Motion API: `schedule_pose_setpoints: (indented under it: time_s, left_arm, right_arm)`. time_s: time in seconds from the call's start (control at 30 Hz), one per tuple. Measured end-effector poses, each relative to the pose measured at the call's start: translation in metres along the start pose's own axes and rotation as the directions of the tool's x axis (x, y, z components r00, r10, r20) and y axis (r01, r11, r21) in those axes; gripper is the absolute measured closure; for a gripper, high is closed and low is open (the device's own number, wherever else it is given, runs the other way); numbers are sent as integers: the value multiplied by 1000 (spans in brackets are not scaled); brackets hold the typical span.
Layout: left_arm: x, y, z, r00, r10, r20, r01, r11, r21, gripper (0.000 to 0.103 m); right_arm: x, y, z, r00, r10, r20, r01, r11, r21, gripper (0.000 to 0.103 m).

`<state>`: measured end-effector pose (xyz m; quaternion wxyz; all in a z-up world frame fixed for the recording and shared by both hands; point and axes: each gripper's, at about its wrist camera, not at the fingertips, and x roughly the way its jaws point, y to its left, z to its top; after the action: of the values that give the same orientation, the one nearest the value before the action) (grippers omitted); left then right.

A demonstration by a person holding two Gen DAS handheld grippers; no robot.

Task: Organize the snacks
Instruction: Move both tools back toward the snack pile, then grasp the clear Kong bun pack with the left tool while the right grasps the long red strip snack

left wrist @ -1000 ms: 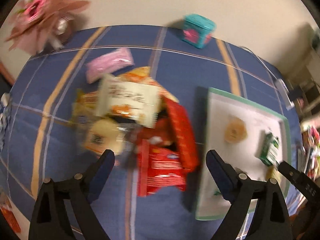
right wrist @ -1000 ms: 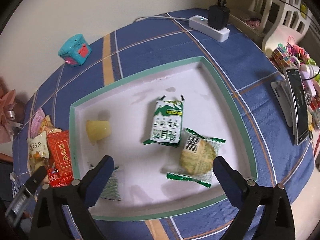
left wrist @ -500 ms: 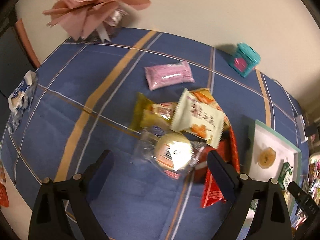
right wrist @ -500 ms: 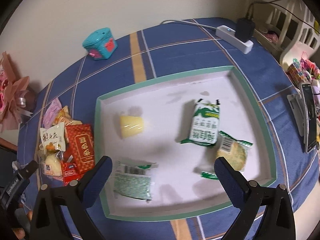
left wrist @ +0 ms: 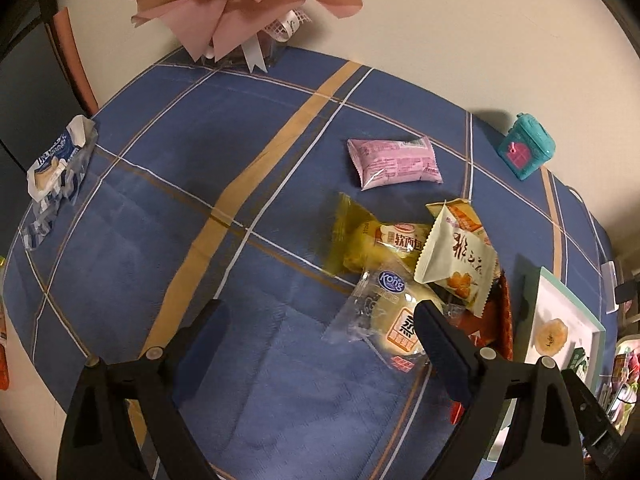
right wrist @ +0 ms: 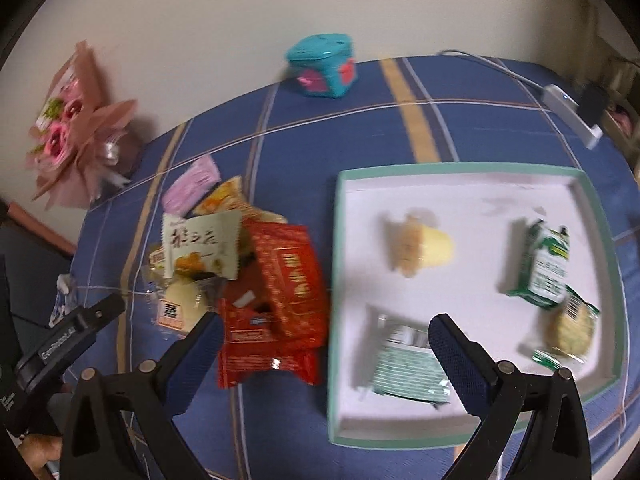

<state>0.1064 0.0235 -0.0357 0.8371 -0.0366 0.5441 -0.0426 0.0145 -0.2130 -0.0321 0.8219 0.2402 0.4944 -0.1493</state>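
A heap of snack packets lies on the blue plaid cloth: a clear-wrapped bun (left wrist: 384, 312), a yellow packet (left wrist: 372, 240), a white packet (left wrist: 456, 260) and red packets (right wrist: 288, 280). A pink packet (left wrist: 394, 162) lies apart, behind the heap. My left gripper (left wrist: 320, 340) hangs open and empty above bare cloth, its right finger over the bun's edge. The teal-rimmed white tray (right wrist: 336, 280) holds a jelly cup (right wrist: 424, 246), a green biscuit pack (right wrist: 548, 268), a round cake (right wrist: 568, 328) and a green-striped packet (right wrist: 404, 364). My right gripper (right wrist: 326, 356) is open and empty above the tray's left rim.
A pink bouquet (left wrist: 240, 0) stands at the cloth's far edge by the wall. A teal toy box (right wrist: 324, 66) sits at the back. A blue and white wrapper (left wrist: 56, 168) lies at the far left. A power strip (right wrist: 568, 112) with a cable lies behind the tray.
Both grippers have swung left. The left went from over the red packets to the cloth left of the heap. The right went from mid-tray to its left rim. Both stayed open.
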Motion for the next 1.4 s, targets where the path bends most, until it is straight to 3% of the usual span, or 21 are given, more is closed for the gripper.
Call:
schedule_pose_setpoints:
  time_s: [0.67,0.83,1.0,1.17,1.4]
  left_arm:
    - [58,-46,8,986,-85,-144,94,994,58,9]
    - [66,-55,7,981,-105,-163,117,991,69,9]
    - [70,-59,7,984,-77,-164,92,992,83,9]
    - [77,-48,9,987,19,-160,-8,998,65,9]
    - [75,-30,16,988,37,-152,-37,999,2,9]
  right_arm:
    - [40,14,26,1000,-20,-10,20,1000,-13,0]
    - [46,14,31,1000,-12,-14,12,1000,4,8]
    - [49,21,31,1000,-16,-17,15,1000,-17,11]
    - [47,31,30,1000,3,0,-3,999,-49,13]
    - [54,42,25,999,33,-18,-34,996,-84,37]
